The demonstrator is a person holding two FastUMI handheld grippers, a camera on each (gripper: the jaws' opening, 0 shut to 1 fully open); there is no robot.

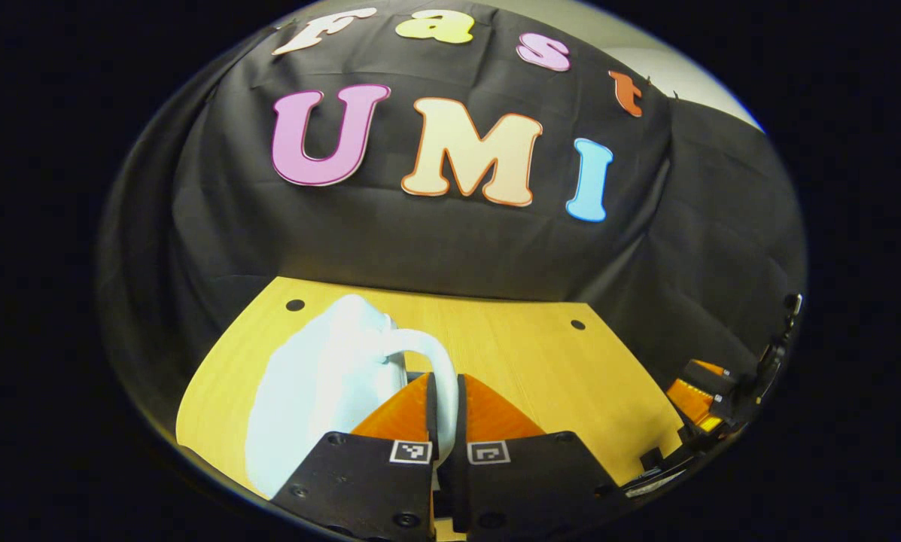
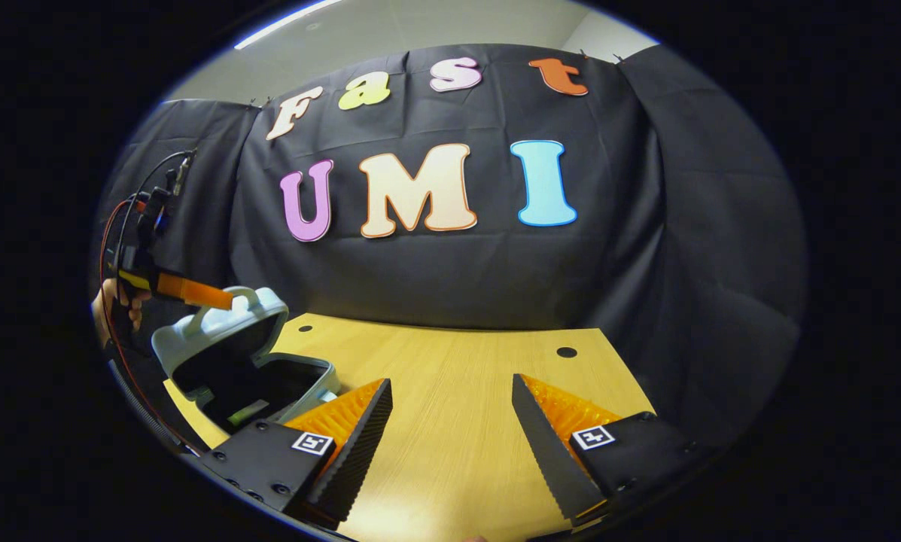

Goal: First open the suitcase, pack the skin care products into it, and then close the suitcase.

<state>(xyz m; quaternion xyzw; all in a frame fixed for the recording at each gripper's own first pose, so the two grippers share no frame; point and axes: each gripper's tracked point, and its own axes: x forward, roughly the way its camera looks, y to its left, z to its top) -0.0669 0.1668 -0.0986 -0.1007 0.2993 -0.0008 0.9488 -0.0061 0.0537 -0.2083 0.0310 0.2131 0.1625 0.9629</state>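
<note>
The small white suitcase (image 1: 311,391) stands on the wooden table (image 1: 518,339) with its lid tilted up. My left gripper (image 1: 445,384) is shut on the lid's white handle (image 1: 429,350). In the right gripper view the suitcase (image 2: 228,324) is at the left, half open, its lower shell (image 2: 303,374) resting on the table. The left gripper (image 2: 220,299) holds the handle from above there. Something pale green (image 2: 248,410) lies in the dark interior; I cannot tell what it is. My right gripper (image 2: 450,410) is open over the bare tabletop, holding nothing.
Black cloth closes off the back and sides of the table (image 2: 458,361). A hand (image 2: 111,301) with trailing cables holds the left gripper. The right gripper (image 1: 702,399) is seen at the table's right edge in the left gripper view.
</note>
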